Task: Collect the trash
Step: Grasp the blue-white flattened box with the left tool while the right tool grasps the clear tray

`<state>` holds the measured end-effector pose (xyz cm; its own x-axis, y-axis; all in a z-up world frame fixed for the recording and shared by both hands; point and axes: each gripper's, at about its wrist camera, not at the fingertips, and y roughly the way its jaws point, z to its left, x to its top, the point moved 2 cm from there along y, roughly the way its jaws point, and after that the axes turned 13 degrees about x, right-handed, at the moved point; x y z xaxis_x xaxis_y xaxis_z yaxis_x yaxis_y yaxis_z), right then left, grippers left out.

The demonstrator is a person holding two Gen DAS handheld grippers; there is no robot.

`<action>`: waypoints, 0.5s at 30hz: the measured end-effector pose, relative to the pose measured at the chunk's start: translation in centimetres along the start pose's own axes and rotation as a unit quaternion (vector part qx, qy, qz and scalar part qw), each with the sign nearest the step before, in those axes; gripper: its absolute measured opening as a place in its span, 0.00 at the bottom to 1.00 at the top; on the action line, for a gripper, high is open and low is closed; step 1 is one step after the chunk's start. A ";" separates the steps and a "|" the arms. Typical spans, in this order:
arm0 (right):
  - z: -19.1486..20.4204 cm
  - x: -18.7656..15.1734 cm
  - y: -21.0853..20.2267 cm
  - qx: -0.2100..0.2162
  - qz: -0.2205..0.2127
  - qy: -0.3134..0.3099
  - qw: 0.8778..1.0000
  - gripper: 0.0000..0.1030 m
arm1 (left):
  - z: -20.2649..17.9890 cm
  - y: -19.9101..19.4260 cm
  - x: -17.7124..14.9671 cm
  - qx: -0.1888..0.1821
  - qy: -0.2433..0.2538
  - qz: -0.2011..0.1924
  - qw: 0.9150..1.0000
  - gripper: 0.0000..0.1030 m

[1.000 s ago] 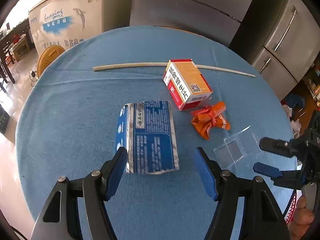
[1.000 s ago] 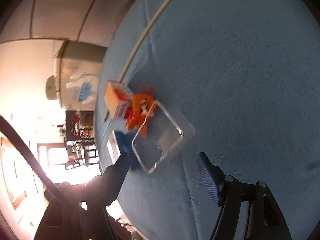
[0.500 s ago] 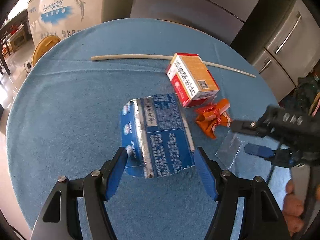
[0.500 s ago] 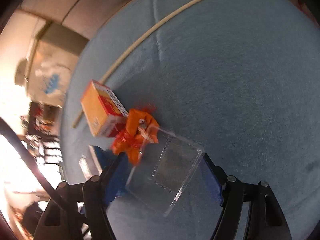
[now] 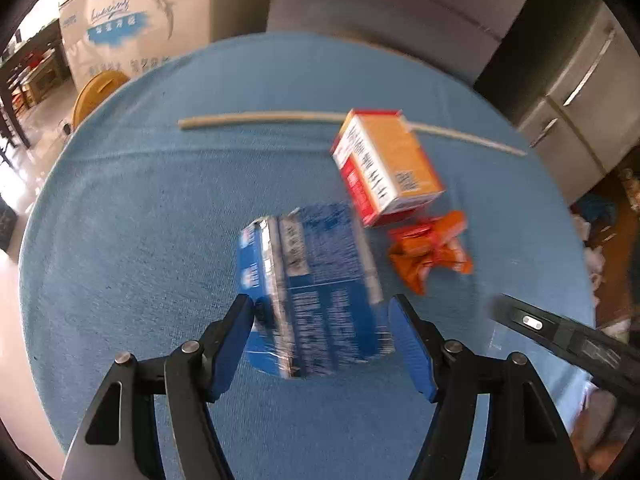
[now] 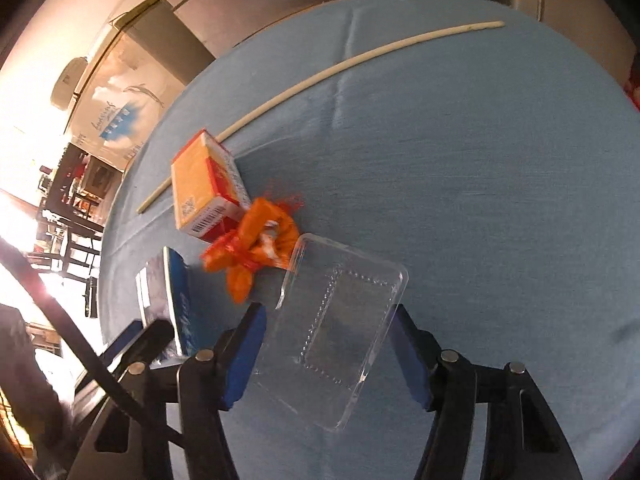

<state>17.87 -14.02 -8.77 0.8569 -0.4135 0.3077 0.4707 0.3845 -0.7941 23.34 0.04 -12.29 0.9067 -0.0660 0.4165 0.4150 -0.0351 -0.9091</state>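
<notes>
A blue printed package (image 5: 312,288) lies on the round blue-clothed table (image 5: 140,220). My left gripper (image 5: 324,344) straddles its near end; the jaws are opening and both pads stand at its sides. A clear plastic tray (image 6: 340,320) lies between the fingers of my right gripper (image 6: 328,356), whose jaws are closing. The right pad (image 6: 412,360) meets the tray's edge, while the left pad stands a sliver off. An orange crumpled wrapper (image 6: 256,240) touches the tray's far corner. The blue package (image 6: 180,300) shows edge-on at the left.
An orange-and-red carton (image 5: 384,168) lies behind the package, with the wrapper (image 5: 432,252) to its right. A long pale stick (image 5: 280,118) crosses the far side of the table. A white freezer (image 5: 132,20) and steel cabinets (image 5: 580,92) stand beyond.
My left gripper advanced until the blue package sits between its fingers. My right gripper rolled upright and came over the clear tray, which now lies between its jaws; they have narrowed.
</notes>
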 end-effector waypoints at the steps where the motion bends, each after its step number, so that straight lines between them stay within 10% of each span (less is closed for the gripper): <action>1: -0.4 -0.2 -0.6 -0.002 -0.003 -0.003 1.000 0.64 | -0.1 0.3 0.0 0.002 -0.002 -0.001 1.000 0.75; 15: -5.6 -5.6 -7.5 0.062 -0.033 0.018 0.997 0.64 | 0.3 -2.9 -2.2 0.003 -0.002 -0.055 0.998 0.57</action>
<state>8.37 -19.18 -7.47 0.8164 -0.4700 0.3355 0.5495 0.4540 -0.7014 20.16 0.55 -10.58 0.8557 -0.0585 0.5141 0.5128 -0.0361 -0.8577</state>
